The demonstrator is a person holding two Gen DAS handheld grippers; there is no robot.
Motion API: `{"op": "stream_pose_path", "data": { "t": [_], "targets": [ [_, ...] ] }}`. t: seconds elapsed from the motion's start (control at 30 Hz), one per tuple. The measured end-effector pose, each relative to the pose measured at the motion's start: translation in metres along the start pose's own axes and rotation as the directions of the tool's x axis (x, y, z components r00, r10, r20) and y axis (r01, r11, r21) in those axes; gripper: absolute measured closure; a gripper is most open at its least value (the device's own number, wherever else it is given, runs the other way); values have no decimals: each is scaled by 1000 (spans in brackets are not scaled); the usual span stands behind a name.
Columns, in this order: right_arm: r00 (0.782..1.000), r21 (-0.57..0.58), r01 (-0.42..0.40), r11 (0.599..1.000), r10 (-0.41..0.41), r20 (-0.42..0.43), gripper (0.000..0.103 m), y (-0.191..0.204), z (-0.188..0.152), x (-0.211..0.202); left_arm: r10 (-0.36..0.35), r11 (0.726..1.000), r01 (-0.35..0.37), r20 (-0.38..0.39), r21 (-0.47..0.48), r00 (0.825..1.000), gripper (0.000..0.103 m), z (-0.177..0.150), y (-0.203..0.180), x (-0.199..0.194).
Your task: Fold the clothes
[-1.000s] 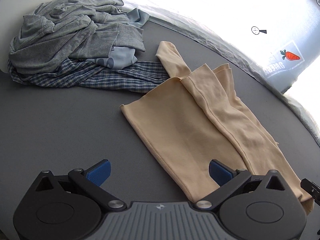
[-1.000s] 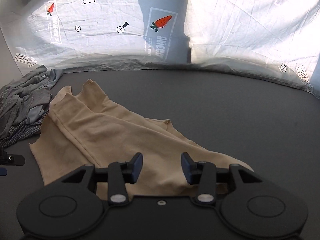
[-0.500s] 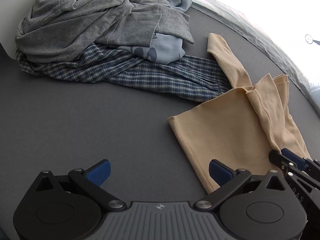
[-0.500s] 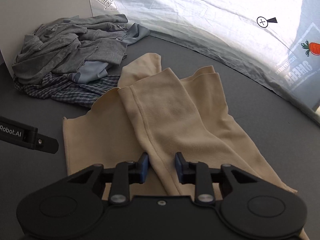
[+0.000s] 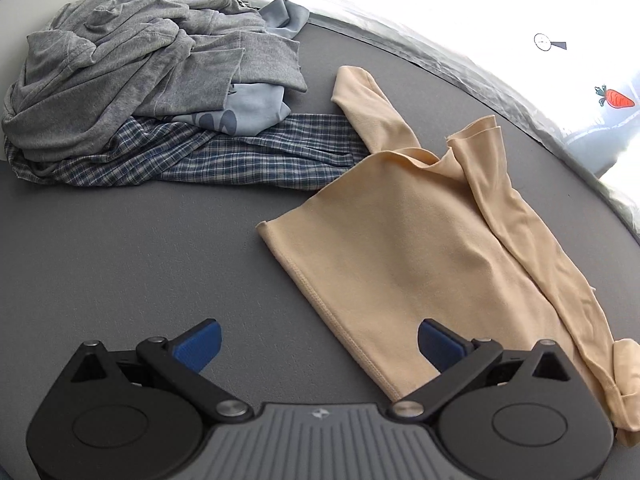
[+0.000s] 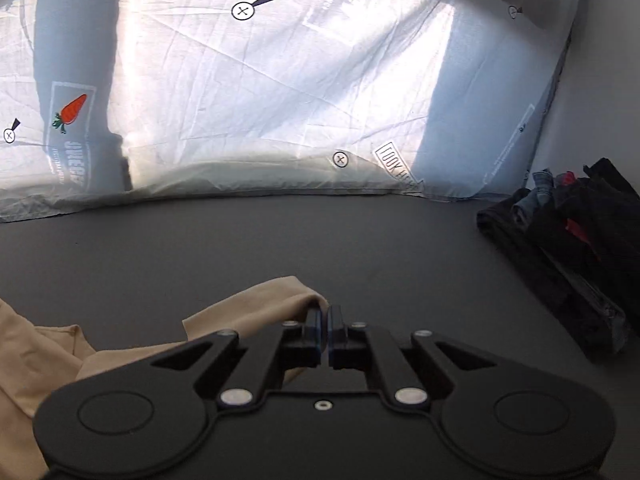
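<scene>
Folding barely begun: beige long-sleeved knit top [image 5: 420, 248] spread mid-surface [image 5: 140, 248], right gripper [image 6: 324, 334] fingers pinched on its cuff, left gripper [image 5: 318, 346] fingers wide open, empty; grey-and-plaid clothes heap [image 5: 140, 92] at far-left edge untouched.

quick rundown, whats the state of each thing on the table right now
left gripper: open, hovering at the beige shirt's hem
right gripper: shut on a pinch of the beige shirt
beige shirt: partly folded, flat on the table, sleeve laid along it
grey and plaid pile: crumpled, unfolded
dark pile: stacked at the far right
</scene>
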State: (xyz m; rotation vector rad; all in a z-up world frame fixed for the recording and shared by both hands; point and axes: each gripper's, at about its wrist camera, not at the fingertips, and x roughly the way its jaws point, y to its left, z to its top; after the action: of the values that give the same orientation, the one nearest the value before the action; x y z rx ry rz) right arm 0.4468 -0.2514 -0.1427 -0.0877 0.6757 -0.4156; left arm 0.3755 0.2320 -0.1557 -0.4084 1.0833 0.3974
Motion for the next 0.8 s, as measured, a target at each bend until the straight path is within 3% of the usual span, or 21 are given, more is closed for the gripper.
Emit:
{"op": "stream_pose_path", "data": {
  "t": [0.13,0.23,0.27,0.33,0.47,0.5,0.53,0.6,0.67,0.7,0.77,0.8],
  "targets": [
    [976,20,219,976,-219,0,101,-61,-6,3,9,1000,-9,5,21,1000,0,-3,-4,-4],
    [940,33,342,939,-342,-11,103,-85,-15,2,20,1000,-20,14,24,1000,0,-1,-3,-6],
    [926,29,378,925,-378,-9,103,-89,-17,2,20,1000,-20,16,22,1000,0,0,-1,-6],
    [929,9,370,929,-369,-34,103,-89,-16,5,22,1000,-22,19,20,1000,0,1,1,-6],
    [985,27,163,986,-162,-56,97,-55,-2,6,31,999,-31,9,21,999,0,5,3,3],
    [994,36,99,994,-97,-59,91,-40,3,6,33,999,-33,4,21,999,0,5,4,6],
    [998,43,34,999,-31,-62,84,-24,7,6,36,999,-36,0,22,999,0,6,4,9],
    [993,-11,-103,995,102,-61,80,20,16,2,45,999,-44,-5,27,999,0,8,6,15],
    [969,-61,-241,969,237,-67,76,61,27,-3,55,998,-55,-9,21,998,0,12,11,22],
    [949,-83,-312,947,306,-73,69,82,33,-6,55,998,-55,-10,12,998,0,14,14,25],
    [872,-83,-487,869,479,-103,65,124,44,-12,48,999,-48,-10,-17,999,0,20,21,32],
    [822,-77,-567,820,556,-120,63,146,50,-16,44,998,-44,-7,-33,999,1,23,25,36]
  ]
}}
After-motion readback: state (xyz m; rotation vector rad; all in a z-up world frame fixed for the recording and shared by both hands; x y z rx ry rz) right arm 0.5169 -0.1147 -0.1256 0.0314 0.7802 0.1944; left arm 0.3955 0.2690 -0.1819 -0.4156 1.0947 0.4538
